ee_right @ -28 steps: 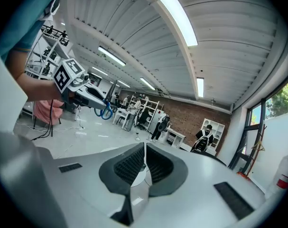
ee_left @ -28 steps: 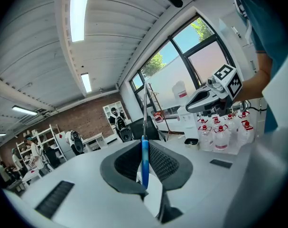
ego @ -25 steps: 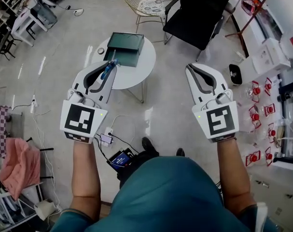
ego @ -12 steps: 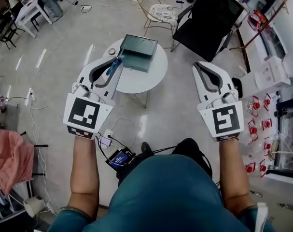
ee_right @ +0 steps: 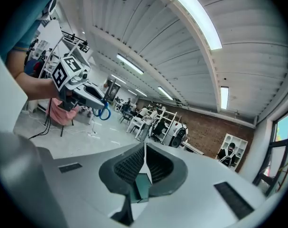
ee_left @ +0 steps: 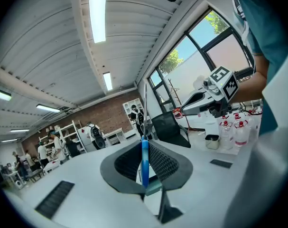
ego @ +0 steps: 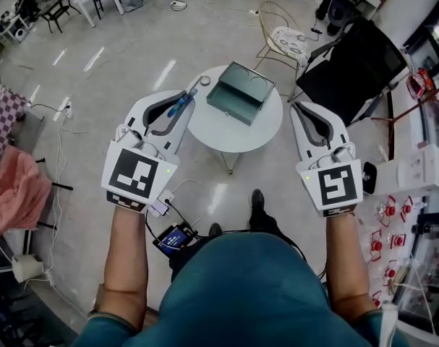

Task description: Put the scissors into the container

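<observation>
Head view: the left tool (ego: 189, 95) is clenching blue-handled scissors (ego: 181, 104) at the left edge of a round white desk (ego: 237, 134). A green container (ego: 237, 92) is sitting open on the desk, apart from the scissors. The right tool (ego: 301, 108) is hovering at the desk's right edge.

Left gripper view: the jaws are pinching the scissors (ee_left: 144, 165).

Right gripper view: the jaws are pressing together, holding nothing.
</observation>
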Demonstrator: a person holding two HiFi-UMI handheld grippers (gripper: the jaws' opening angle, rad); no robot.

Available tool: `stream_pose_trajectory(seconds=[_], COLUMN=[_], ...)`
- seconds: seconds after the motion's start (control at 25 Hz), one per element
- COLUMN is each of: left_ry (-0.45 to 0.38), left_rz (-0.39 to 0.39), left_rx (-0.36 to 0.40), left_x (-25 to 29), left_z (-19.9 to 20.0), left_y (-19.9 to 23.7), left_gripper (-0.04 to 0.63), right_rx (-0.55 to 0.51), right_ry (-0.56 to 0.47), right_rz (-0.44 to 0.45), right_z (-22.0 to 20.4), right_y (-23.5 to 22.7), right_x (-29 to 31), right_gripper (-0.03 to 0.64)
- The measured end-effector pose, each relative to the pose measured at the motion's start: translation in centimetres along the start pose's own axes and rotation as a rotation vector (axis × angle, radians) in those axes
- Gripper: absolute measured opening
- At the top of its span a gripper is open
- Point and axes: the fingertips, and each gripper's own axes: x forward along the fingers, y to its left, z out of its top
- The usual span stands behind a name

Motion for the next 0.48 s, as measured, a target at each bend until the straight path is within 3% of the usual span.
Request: stream_pose_trajectory(seconds=[0.48], left_ry=[0.103], left_rz=[0.051], left_rx=[-0.021], left_x=[5.1], left_z=[-1.1], left_y=[0.6], left_gripper=[0.055], right_rx=[0.033], right_ry=[-0.019], right_rz=[0.103], right_z=[-2.8], right_y=[-3.9], right_x=[5.1], right_gripper=[0.038])
